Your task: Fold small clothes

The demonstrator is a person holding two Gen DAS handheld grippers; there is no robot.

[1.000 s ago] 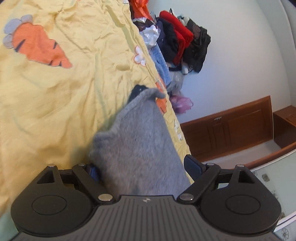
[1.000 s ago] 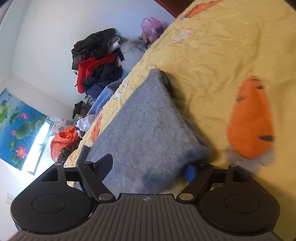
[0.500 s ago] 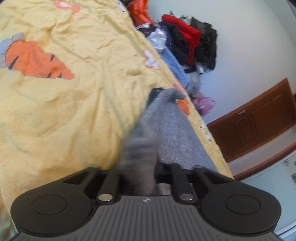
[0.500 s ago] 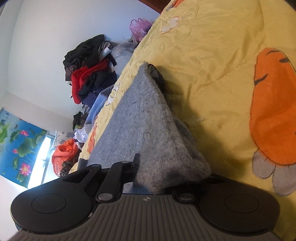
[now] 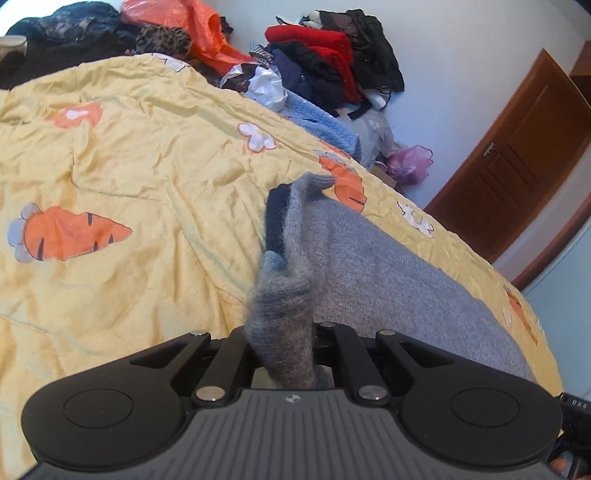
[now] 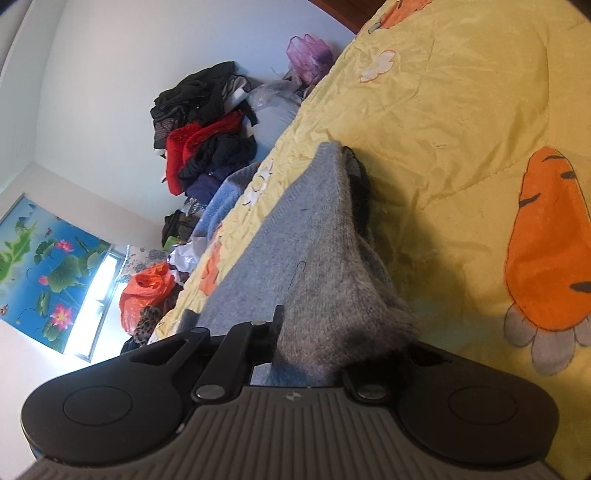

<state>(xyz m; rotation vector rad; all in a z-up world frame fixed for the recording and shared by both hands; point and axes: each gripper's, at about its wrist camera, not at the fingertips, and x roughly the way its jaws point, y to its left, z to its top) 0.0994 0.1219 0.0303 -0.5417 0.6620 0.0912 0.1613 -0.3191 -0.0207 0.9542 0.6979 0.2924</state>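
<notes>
1. My left gripper (image 5: 282,354) pinches one bunched edge of the grey knit garment (image 5: 388,273).
2. The garment is lifted off the yellow carrot-print quilt (image 5: 129,177).
3. My right gripper (image 6: 310,354) pinches another bunched edge of it.

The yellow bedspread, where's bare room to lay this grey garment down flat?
Free: the wide stretch of yellow bedspread between the grey knit garment and the carrot print. Crowded: the far edge, lined with the clothes pile, orange plastic bag and blue fleece. Both grippers are shut on the garment.
</notes>
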